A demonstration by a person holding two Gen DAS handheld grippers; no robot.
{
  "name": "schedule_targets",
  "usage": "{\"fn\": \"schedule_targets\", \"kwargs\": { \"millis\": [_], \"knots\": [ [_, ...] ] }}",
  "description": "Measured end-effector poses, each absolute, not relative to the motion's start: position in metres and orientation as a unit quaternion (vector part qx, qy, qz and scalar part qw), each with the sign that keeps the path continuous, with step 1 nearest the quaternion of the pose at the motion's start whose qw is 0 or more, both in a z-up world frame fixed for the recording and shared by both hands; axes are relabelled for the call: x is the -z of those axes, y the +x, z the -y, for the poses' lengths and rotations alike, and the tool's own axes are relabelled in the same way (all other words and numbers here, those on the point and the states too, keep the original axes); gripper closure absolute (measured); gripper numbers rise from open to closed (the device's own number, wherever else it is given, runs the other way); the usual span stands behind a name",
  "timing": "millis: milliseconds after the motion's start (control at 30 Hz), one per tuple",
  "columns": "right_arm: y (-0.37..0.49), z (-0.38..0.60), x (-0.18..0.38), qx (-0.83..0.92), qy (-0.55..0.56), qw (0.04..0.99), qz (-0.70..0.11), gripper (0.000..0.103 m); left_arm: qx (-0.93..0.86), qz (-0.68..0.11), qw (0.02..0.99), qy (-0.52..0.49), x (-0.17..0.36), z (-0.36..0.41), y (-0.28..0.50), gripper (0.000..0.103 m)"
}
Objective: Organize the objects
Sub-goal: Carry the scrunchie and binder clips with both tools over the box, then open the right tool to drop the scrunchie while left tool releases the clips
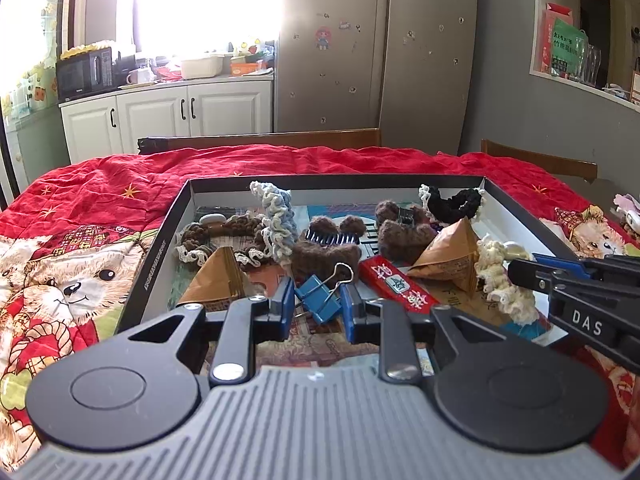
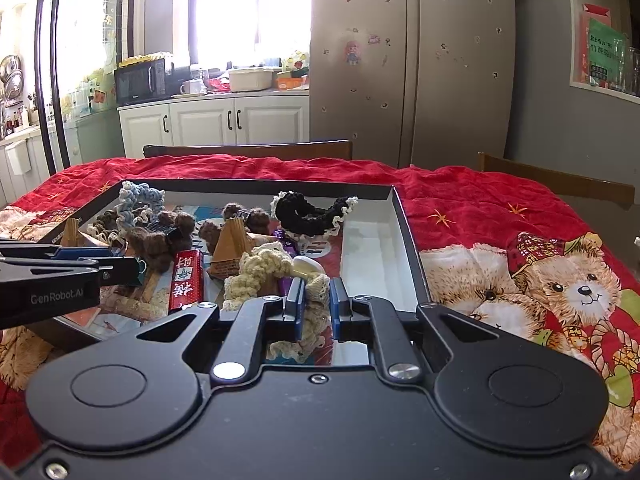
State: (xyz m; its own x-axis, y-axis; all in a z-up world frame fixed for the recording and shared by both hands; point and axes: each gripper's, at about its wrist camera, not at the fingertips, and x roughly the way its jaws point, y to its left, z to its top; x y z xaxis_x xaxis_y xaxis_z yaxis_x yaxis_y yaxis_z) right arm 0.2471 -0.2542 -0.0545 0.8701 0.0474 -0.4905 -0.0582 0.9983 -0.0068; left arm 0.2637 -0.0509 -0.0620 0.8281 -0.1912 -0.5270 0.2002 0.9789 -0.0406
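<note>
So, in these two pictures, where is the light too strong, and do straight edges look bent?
In the left wrist view the window is blown out to white and glare washes onto the fridge; the fridge's edges and the shelf bow from fisheye distortion. In the right wrist view the window is overexposed too, and the door frame curves. The box and its contents stay evenly lit and sharp.

Glossy blue metal binder clip [image 1: 318, 298] amid rough crocheted yarn scrunchies [image 1: 277, 220]. Matt black cardboard box [image 1: 154, 264] on wrinkled red cloth [image 1: 100, 184], centre frame.
</note>
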Motion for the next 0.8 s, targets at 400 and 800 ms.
{"fn": "schedule_targets", "kwargs": {
  "millis": [400,800],
  "knots": [
    [0.2511,0.2517,0.0587,-0.027,-0.022,0.963,-0.267,0.089,0.101,-0.270,0.957,0.023,0.0638,0.0539,0.2634,0.074],
    [0.2532,0.2523,0.0602,-0.030,-0.020,0.961,-0.273,0.086,0.100,-0.270,0.957,0.027,0.0651,0.0549,0.2635,0.072]
  ]
}}
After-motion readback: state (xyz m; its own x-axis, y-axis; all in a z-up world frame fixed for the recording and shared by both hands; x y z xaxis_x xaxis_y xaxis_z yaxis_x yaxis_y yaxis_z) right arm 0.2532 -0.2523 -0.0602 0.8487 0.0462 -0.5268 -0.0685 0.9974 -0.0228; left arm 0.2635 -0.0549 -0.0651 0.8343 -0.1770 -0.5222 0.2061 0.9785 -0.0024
